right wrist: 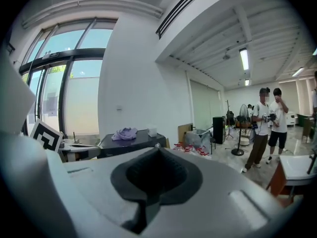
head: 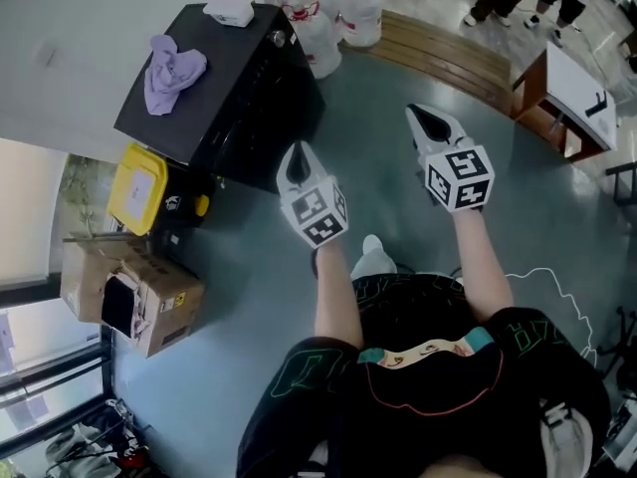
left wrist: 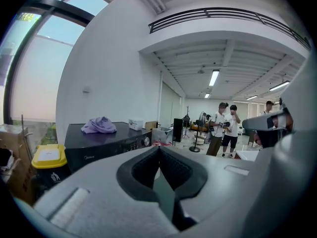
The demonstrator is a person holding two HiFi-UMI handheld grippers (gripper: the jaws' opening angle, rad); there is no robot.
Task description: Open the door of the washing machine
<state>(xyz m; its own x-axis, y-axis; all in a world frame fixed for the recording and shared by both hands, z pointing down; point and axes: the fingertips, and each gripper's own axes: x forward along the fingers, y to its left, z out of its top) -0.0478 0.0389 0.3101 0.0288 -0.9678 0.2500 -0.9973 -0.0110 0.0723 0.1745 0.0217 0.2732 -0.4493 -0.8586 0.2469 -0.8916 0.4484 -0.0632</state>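
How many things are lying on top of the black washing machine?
2: a purple cloth toward the left of the washing machine top, and a small white box at one corner.

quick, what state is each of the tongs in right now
left tongs: closed, holding nothing
right tongs: closed, holding nothing

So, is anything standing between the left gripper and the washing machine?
Nothing visible does. Only bare floor lies between the shut left gripper and the washing machine; the bottles stand beside it, off that line.
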